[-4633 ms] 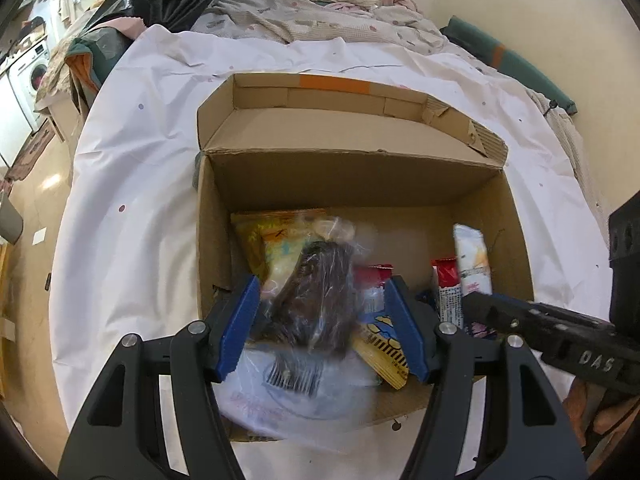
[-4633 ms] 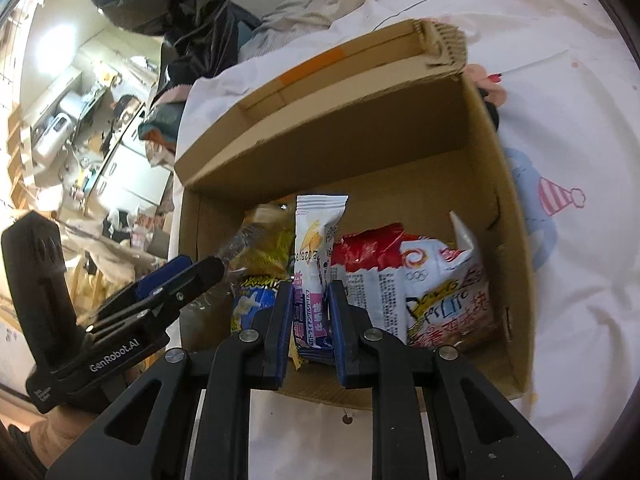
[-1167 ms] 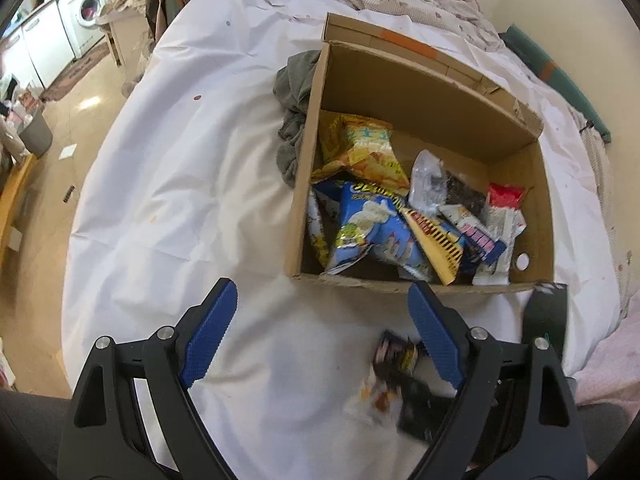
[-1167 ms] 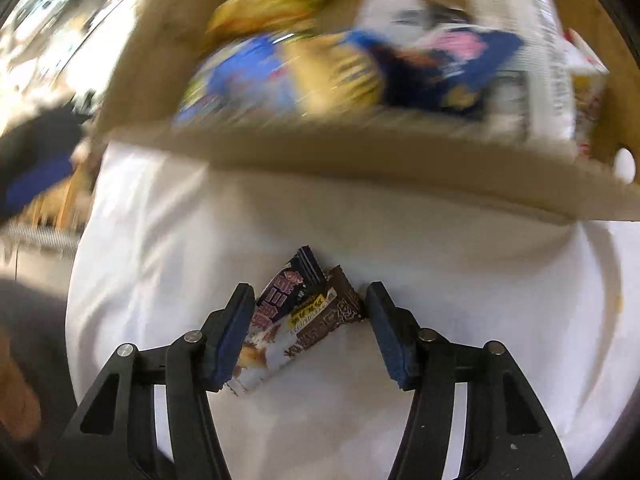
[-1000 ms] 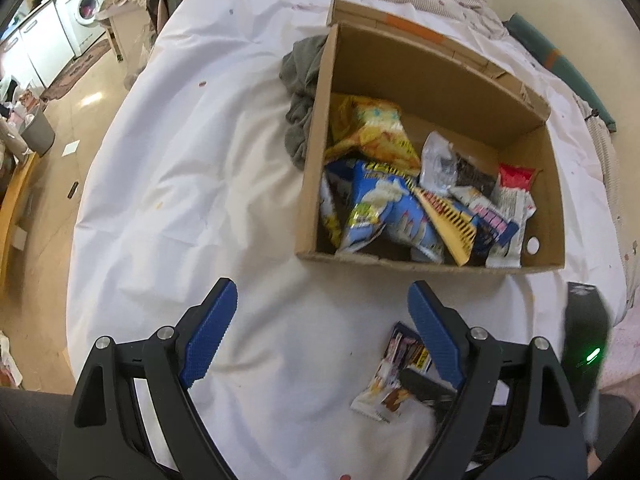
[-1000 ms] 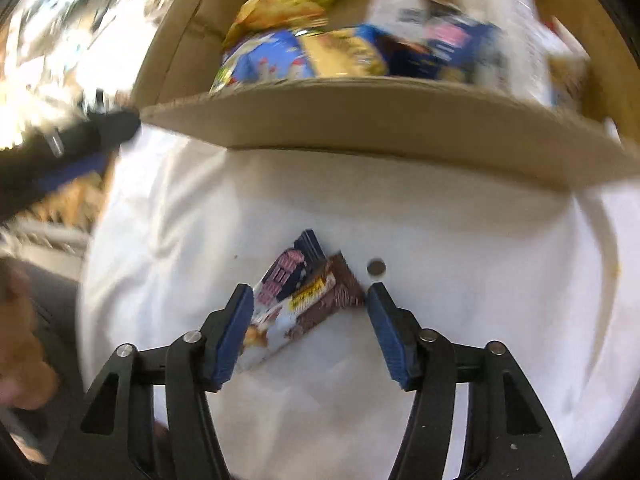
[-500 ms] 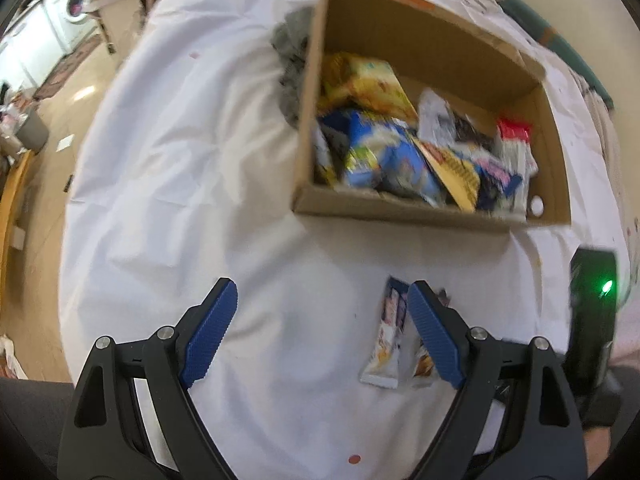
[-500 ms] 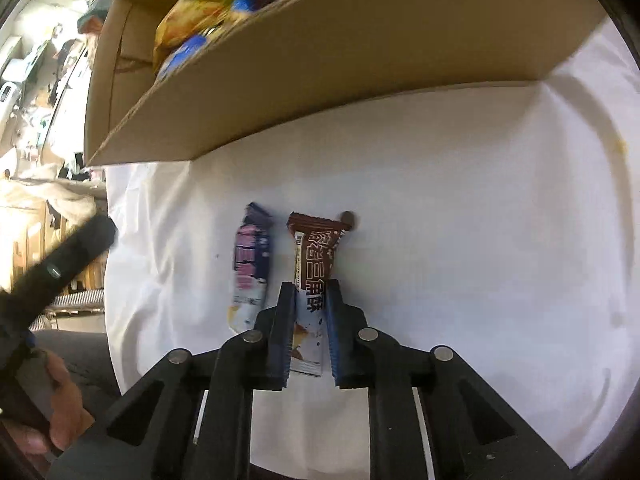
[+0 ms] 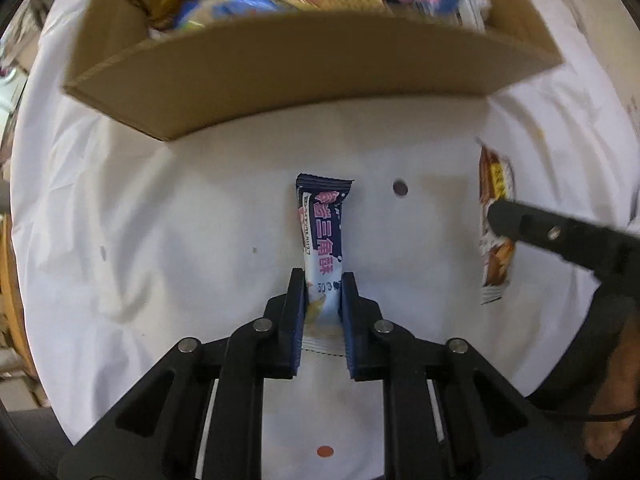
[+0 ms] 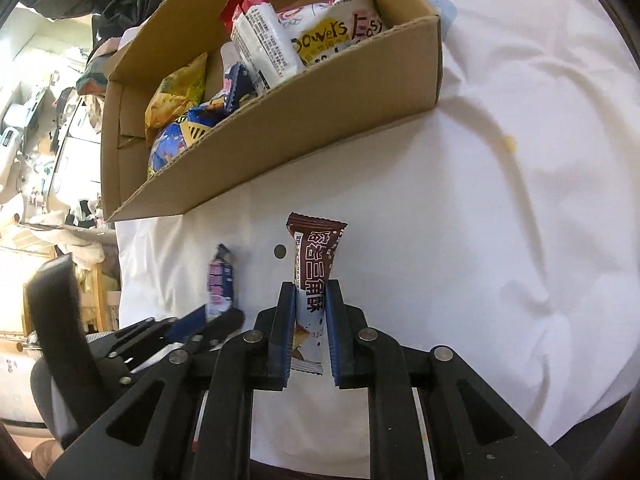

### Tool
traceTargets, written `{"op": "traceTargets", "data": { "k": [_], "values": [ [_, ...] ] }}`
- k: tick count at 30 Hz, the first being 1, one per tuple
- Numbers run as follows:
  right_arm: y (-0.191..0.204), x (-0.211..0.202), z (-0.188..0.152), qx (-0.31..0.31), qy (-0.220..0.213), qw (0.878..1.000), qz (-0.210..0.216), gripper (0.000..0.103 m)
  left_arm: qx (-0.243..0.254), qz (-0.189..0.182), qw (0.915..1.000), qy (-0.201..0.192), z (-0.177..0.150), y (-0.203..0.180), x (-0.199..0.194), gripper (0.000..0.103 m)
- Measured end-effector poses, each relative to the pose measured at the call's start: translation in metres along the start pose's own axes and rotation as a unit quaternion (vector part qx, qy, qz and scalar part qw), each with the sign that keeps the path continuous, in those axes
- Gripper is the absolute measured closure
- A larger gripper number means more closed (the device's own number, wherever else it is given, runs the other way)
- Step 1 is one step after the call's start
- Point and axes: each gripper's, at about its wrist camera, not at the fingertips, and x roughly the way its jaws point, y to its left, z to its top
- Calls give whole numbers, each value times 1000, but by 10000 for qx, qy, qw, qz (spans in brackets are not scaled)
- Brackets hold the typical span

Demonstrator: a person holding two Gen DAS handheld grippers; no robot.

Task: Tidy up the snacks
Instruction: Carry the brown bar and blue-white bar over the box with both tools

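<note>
Mostly hidden: lower end of blue bar (image 9: 322, 248) sits between the left gripper (image 9: 322, 300) pads; lower end of brown bar (image 10: 314, 276) likewise inside the right gripper (image 10: 310, 312).
Hard to read: box (image 9: 304, 68) contents blurred in left view; blue bar smeared in right view (image 10: 219, 284); brown bar in left view (image 9: 495, 216) partly behind the right gripper's finger.
Left gripper: closed on blue bar near its lower end, pads pressing both sides.
Right gripper: closed on brown bar, lower half clamped.
Blue bar axis: long axis runs along the fingers, dark crimped end pointing away toward the box, on or just above the sheet (image 9: 140, 240); cannot tell which.
Brown bar axis: same, along the fingers, brown crimped end toward the box, tilted up a little off the sheet.
Place: both bars in front of the box's near wall, outside it, apart from each other.
Around: small dark dot (image 9: 400, 188) on sheet between the bars; red dot (image 9: 324, 451) near bottom edge.
Box: open-topped, full of snack bags (image 10: 176, 96), standing on the sheet just beyond the bars.
Person: hand (image 9: 612, 400) cut off at right edge.
</note>
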Motion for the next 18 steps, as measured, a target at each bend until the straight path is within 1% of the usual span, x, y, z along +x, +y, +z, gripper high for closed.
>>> {"op": "traceTargets", "data": {
  "k": [2,5,9,11,13,15,18],
  "values": [
    [6,1,0,-86,-35,10000,29,88,-182,4,9997,-168,-1,8,-12,89],
    [15,-1,0,-273,-62,9996,23,88,-412,-30,9987,-302,-4,19,-23,89],
    [23,-10,-1,-379,-165,9990,182,88,-634,256,9963,-520,-11,32,-38,89],
    [28,-18,-5,-459,-261,9982,285,88,-683,296,9937,-838,-21,34,-58,89],
    [30,-28,-10,-507,-394,9971,408,88,-611,315,9918,-1075,-29,31,-77,89],
    [33,-37,-12,-553,-509,9959,506,88,-597,393,9879,-1375,-29,41,-97,89],
    [38,-57,-12,-666,-844,9916,720,88,-702,397,9827,-1669,-24,55,-122,89]
  ]
}}
